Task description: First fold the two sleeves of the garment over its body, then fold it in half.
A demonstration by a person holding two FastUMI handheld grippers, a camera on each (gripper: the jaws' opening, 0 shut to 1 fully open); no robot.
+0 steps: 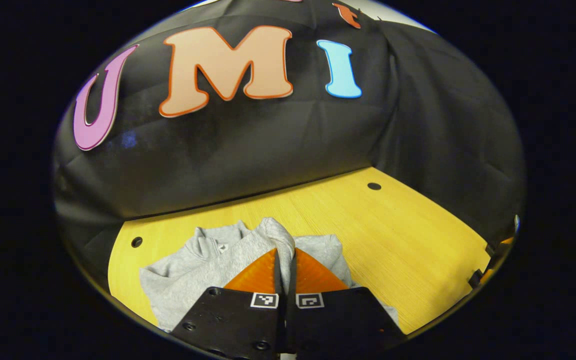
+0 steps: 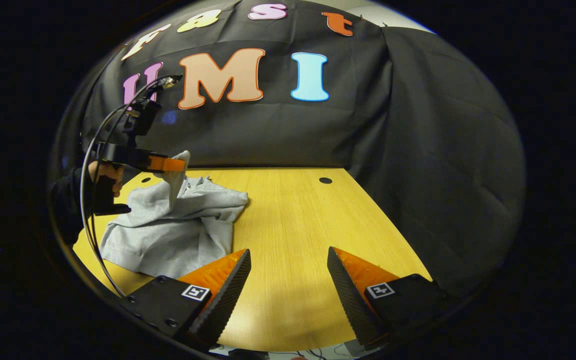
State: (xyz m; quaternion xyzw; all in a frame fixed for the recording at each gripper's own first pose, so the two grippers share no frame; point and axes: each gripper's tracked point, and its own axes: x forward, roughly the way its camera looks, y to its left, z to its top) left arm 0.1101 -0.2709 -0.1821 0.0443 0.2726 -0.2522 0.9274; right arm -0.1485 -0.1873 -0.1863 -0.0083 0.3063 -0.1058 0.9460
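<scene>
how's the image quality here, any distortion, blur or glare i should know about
Left gripper view: strong fisheye bend curves the table edge; the grey garment is sharp, lighting dim but even. Right gripper view: same bend; the left gripper lifting the cloth sits warped near the rim, the right gripper sharp; no glare on the wood.

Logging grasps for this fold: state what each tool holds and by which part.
Left tool is shut on a sleeve of the grey garment, pinched near its end and lifted off the table. Right tool is open, holding nothing.
</scene>
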